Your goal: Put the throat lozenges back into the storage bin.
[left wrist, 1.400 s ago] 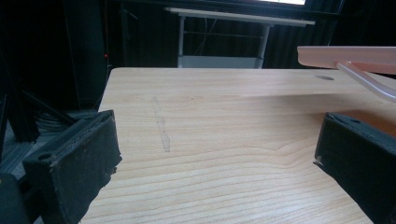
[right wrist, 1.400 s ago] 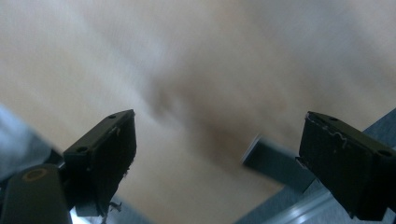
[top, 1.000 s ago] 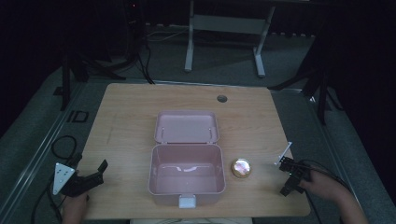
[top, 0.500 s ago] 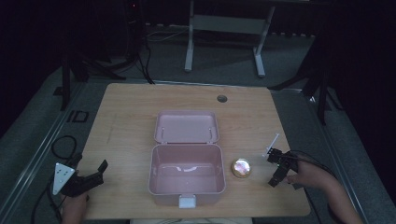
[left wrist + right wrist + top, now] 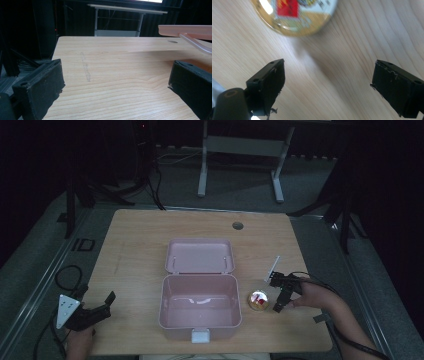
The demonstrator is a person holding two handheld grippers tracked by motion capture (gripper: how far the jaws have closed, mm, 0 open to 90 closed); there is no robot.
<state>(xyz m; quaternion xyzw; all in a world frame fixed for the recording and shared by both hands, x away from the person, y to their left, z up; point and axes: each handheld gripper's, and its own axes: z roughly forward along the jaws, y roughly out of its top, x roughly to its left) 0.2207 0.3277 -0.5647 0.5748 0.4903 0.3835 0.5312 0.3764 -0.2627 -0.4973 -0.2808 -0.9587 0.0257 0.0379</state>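
Note:
An open pink box (image 5: pixel 200 312) stands mid-table, its lid (image 5: pixel 200 255) laid back behind it. Just right of the box lies a small round gold tin (image 5: pixel 258 300) with a red label. My right gripper (image 5: pixel 274 293) is right beside the tin, open, its jaws wide with nothing between them. In the right gripper view the tin (image 5: pixel 294 15) lies ahead of the open gripper (image 5: pixel 332 82), outside the jaws. My left gripper (image 5: pixel 97 296) rests open at the table's front left corner. In the left gripper view, that gripper (image 5: pixel 115 85) faces bare wood, the pink box (image 5: pixel 186 30) at upper right.
The wooden table (image 5: pixel 140 250) has a round cable hole (image 5: pixel 237 225) near its far edge. A white desk frame (image 5: pixel 240 150) stands on the floor beyond. Cables (image 5: pixel 65 275) lie off the left edge.
My right gripper has moved left across the table, from near the right edge to just beside the gold tin. The left gripper has stayed put.

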